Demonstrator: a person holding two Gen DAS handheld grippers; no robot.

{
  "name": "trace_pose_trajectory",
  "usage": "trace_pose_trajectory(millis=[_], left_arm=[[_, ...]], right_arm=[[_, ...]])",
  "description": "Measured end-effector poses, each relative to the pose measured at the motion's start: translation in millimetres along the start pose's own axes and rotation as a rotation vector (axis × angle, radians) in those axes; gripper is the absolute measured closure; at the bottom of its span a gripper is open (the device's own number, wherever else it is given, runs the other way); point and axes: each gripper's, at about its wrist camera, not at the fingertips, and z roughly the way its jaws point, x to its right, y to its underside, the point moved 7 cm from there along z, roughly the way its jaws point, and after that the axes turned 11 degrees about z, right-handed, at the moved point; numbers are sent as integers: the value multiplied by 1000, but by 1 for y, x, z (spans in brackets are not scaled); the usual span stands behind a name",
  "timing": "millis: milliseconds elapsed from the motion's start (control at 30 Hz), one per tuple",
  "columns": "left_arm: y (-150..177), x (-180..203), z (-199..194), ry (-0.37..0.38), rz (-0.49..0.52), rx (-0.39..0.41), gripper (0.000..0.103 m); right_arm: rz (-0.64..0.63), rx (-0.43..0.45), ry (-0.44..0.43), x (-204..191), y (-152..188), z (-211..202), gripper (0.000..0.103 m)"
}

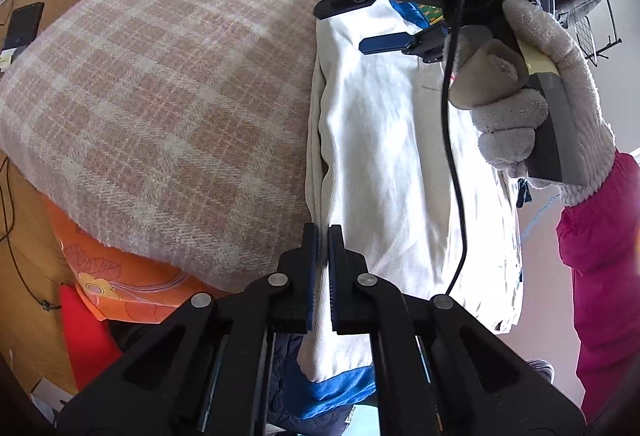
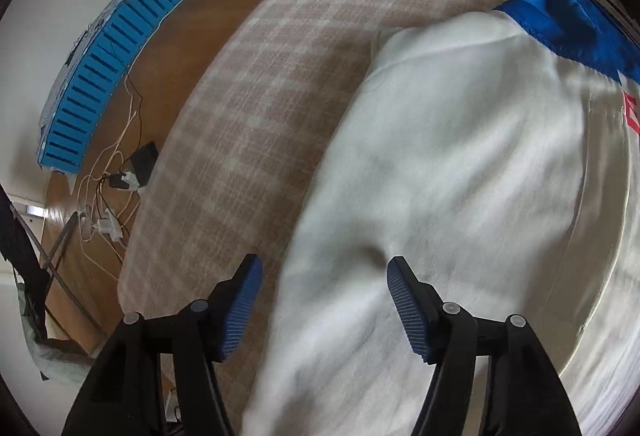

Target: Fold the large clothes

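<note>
Left wrist view: the left hand-held gripper (image 1: 323,236) sits at the bottom centre of the frame, its jaws clenched on the near edge of the white garment (image 1: 400,155). The garment's long axis runs from that grip up the frame toward the right hand-held gripper (image 1: 384,27) in the upper right, which a gloved hand (image 1: 552,95) carries above the garment's far end. That far end is therefore the right hand's to take, the near end already the left's. The garment lies on the checked blanket (image 1: 160,95) that fills the left of the frame, along its right-hand edge. It is white, softly creased, with a blue band at the bottom of the frame.

Right wrist view: the right hand-held gripper (image 2: 324,288) points steeply down at the bottom centre, jaws spread and holding nothing, with the garment's left edge running up between them. The white garment (image 2: 460,175) fills the right half of the frame, extending to a blue collar (image 2: 560,19) at upper right. A red mark shows at the right border. The checked blanket (image 2: 260,115) lies to its left.
</note>
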Motion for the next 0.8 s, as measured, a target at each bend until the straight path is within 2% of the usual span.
trace_pose_trajectory(millis=[67, 167, 233, 300, 333, 367, 400, 467, 500, 600, 633, 700, 733, 767, 800], left_arm=[[-2, 5, -1, -7, 20, 6, 101], [-4, 13, -1, -5, 39, 7, 101], [-6, 14, 1, -14, 54, 4, 101], [-7, 14, 4, -25, 55, 0, 101], [-8, 14, 4, -29, 55, 0, 101], [-8, 14, 4, -28, 55, 0, 101], [-8, 15, 4, -29, 59, 1, 101], [-7, 13, 2, -37, 71, 1, 101], [-7, 14, 3, -40, 73, 1, 101], [-8, 15, 5, -35, 57, 1, 101], [-6, 15, 4, -45, 45, 2, 96], [-9, 2, -1, -58, 23, 23, 75], [-12, -3, -3, -61, 4, 44, 56], [-14, -6, -4, -50, -19, 60, 46], [-15, -9, -3, -27, -43, 62, 45]], right_arm=[[-62, -34, 34, -15, 6, 9, 36], [-126, -71, 154, -23, 12, 30, 35], [-181, -60, 225, -29, 15, 35, 34], [-239, -46, 296, -33, 21, 37, 41], [-259, -46, 305, -35, 22, 37, 43], [-270, -46, 308, -35, 23, 35, 52], [-275, -46, 310, -35, 22, 33, 66], [-272, -42, 313, -31, 20, 31, 84], [-269, -40, 302, -29, 20, 29, 91], [-260, -17, 270, -24, 20, 21, 101], [-255, -2, 259, -22, 21, 16, 101], [-230, 23, 223, -14, 23, 3, 102], [-214, 34, 200, -11, 23, -4, 102], [-199, 43, 180, -7, 23, -11, 102], [-188, 51, 160, -5, 23, -17, 102]])
